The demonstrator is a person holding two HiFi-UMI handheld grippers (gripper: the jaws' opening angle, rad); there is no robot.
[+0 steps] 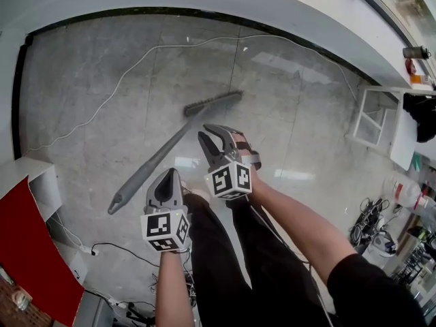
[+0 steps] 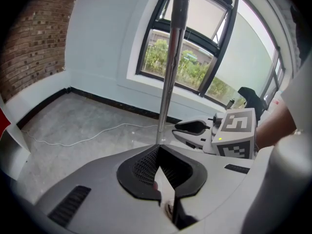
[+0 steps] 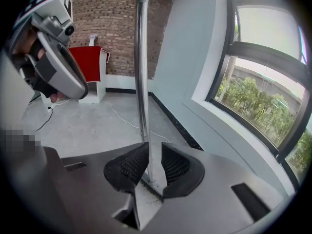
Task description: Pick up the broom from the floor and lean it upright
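The broom (image 1: 163,152) stands close to upright, its brush (image 1: 212,103) on the grey floor and its handle end reaching up toward the head camera. In the left gripper view its pole (image 2: 168,82) rises just beyond my left gripper (image 2: 157,147), whose jaws meet at the tips with nothing between them. From above, the left gripper (image 1: 168,174) sits beside the handle, apart from it. My right gripper (image 3: 152,152) is open. The pole (image 3: 141,82) shows through the gap between the pads without touching either. In the head view the right gripper (image 1: 208,132) is near the brush end.
A white cable (image 1: 136,67) loops over the floor behind the broom. A red-and-white cabinet (image 1: 27,237) stands at the left, a white shelf (image 1: 375,121) at the right, with cables and clutter (image 1: 375,230) below it. The person's dark trouser legs (image 1: 225,257) are underneath.
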